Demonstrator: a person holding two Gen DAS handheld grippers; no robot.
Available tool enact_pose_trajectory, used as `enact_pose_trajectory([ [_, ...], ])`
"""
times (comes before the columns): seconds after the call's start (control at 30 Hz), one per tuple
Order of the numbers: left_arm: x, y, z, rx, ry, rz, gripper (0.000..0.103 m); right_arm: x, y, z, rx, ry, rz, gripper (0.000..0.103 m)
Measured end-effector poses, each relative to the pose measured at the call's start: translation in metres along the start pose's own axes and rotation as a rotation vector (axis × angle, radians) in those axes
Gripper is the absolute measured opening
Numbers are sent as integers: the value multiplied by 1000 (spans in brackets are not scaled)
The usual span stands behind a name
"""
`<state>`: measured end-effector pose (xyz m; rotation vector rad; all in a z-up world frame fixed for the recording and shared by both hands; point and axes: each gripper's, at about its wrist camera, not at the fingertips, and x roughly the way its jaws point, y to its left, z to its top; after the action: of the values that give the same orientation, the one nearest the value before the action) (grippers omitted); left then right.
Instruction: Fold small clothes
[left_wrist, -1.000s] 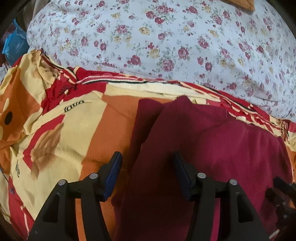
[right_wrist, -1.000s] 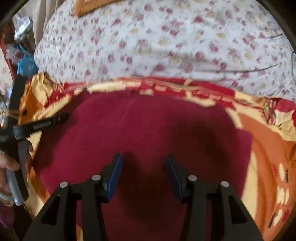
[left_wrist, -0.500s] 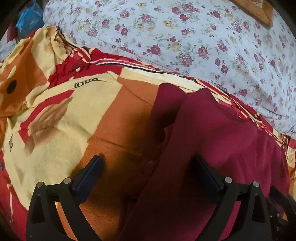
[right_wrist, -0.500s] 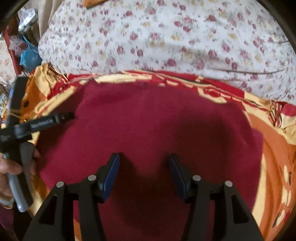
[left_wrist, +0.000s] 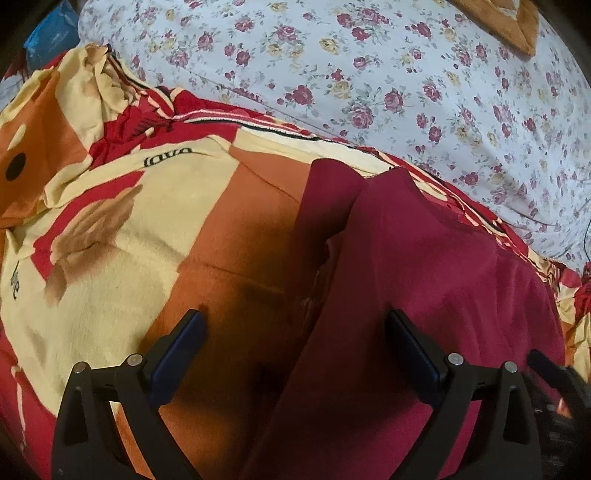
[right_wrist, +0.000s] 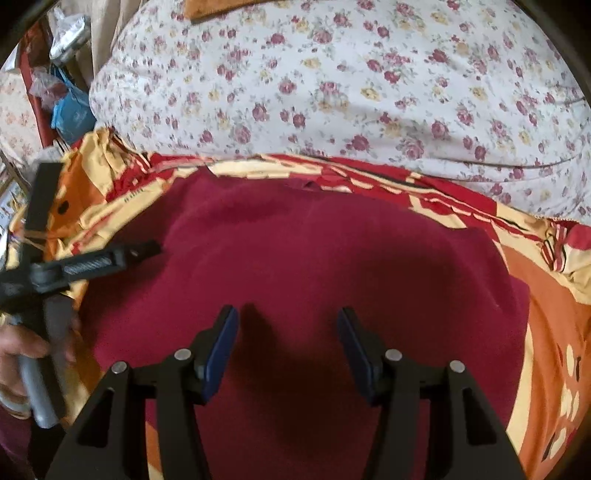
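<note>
Lying on the red, orange and cream blanket (left_wrist: 122, 258), the maroon garment (left_wrist: 424, 295) shows a folded left edge running from near to far in the left wrist view; the left gripper (left_wrist: 295, 332), jaws just opened wide, straddles that edge unpinched. The right wrist view shows the garment's broad, smooth spread across the blanket, the right gripper (right_wrist: 288, 332) with jaws parted above it, holding nothing, and a hand (right_wrist: 22, 350) on the left gripper's handle.

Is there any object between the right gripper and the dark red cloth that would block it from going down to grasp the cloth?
Nothing visible blocks it. The right gripper hangs open directly over the dark red cloth, with only its own shadow on the fabric between the fingers. The left gripper is off at the cloth's left edge, clear of that path.
</note>
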<state>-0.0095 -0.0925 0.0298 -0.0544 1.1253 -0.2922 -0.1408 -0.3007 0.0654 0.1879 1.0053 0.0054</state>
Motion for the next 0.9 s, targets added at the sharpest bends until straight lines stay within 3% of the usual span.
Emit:
enact_pose_trajectory([
  [0.23, -6, 2, -3, -1, 13, -22, 90, 6, -1, -5, -8, 2, -17, 59],
  [0.53, -18, 20, 0, 42, 1, -98, 85, -11, -4, 4, 14, -47, 42, 59],
  [0.73, -3, 31, 2, 33, 54, -182, 85, 3, -11, 13, 69, -45, 109, 59],
  [0.9, 2, 23, 1, 55, 49, -202, 85, 15, -14, 20, 81, -42, 100, 59],
])
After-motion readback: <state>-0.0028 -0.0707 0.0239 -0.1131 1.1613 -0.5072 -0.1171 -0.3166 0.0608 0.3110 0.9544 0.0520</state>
